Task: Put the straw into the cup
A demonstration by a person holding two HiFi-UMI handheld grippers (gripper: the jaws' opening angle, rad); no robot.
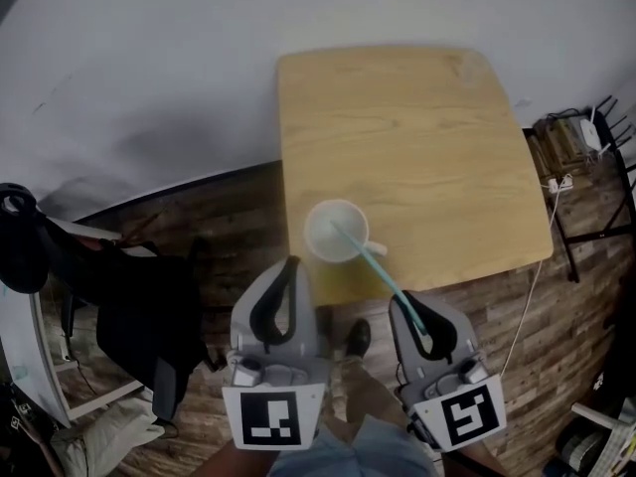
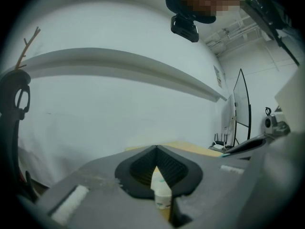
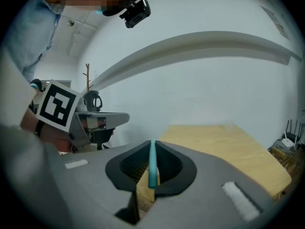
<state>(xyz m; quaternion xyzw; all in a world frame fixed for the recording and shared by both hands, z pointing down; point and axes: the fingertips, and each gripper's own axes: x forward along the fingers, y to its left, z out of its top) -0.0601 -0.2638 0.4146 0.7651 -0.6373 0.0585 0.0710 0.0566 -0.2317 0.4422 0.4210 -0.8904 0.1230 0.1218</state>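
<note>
Your right hand-held gripper (image 3: 152, 144) is clenched on the teal straw (image 1: 378, 266), whose far end sits over the white cup (image 1: 312, 238) on the surface (image 1: 417, 147). Your left hand-held gripper (image 2: 156, 149) is closed and empty, just beside the cup.

wall (image 1: 149, 68): plain white | floor (image 1: 238, 217): dark wood planks | table (image 1: 417, 147): light wood, rounded corners | left: possibly a black chair (image 1: 134, 311)

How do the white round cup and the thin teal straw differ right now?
The white round cup is wide and squat; the thin teal straw is long and slender. The cup stands upright on the wooden table; the straw slants, clamped in the right gripper. Both meet at the cup's mouth in the head view.
</note>
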